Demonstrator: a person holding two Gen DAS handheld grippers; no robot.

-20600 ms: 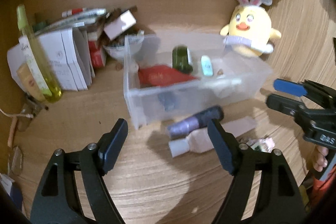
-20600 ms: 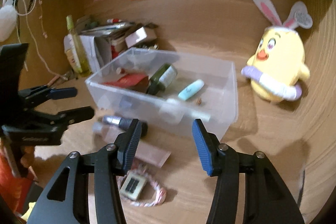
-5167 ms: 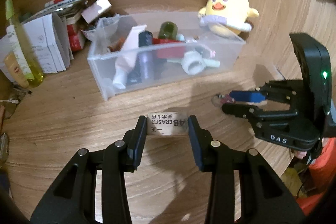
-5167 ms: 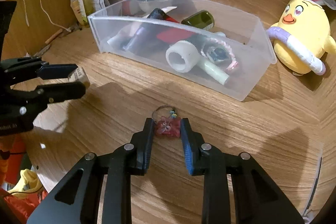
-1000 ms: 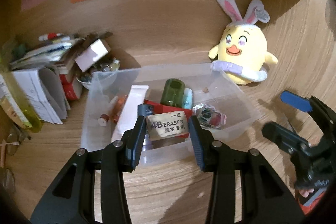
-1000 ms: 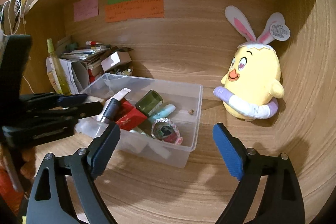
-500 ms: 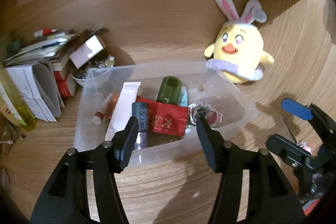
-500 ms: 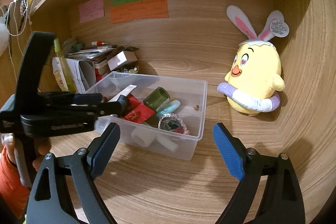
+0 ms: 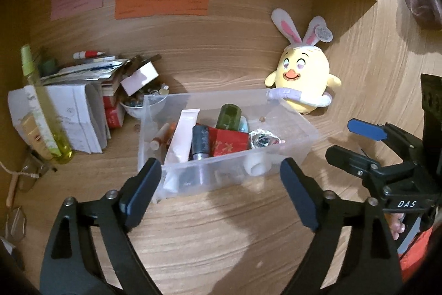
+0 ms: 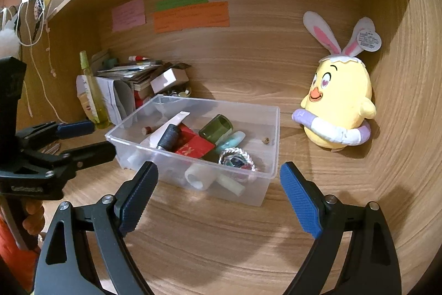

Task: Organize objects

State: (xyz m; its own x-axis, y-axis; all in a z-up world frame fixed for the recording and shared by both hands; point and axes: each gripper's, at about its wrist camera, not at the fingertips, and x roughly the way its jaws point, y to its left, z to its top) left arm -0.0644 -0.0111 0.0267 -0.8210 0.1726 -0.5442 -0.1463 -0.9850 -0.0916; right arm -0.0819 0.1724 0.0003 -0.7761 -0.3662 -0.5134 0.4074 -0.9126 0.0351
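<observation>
Warm, dim light from above; soft shadows on wood; strong fisheye bending, dark corners; mostly sharp.

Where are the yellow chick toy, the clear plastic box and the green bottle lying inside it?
yellow chick toy (image 10: 338, 104), right wrist view, its belly.
clear plastic box (image 10: 234, 188), right wrist view, its front wall.
green bottle (image 9: 228, 116), left wrist view, its round base.

Each camera sits behind its own claw, looking forward and slightly down along the fingers. The left claw and right claw both face the clear bin just ahead. Both views share that bin and the plush chick beyond it, and each shows the other claw at its edge.
</observation>
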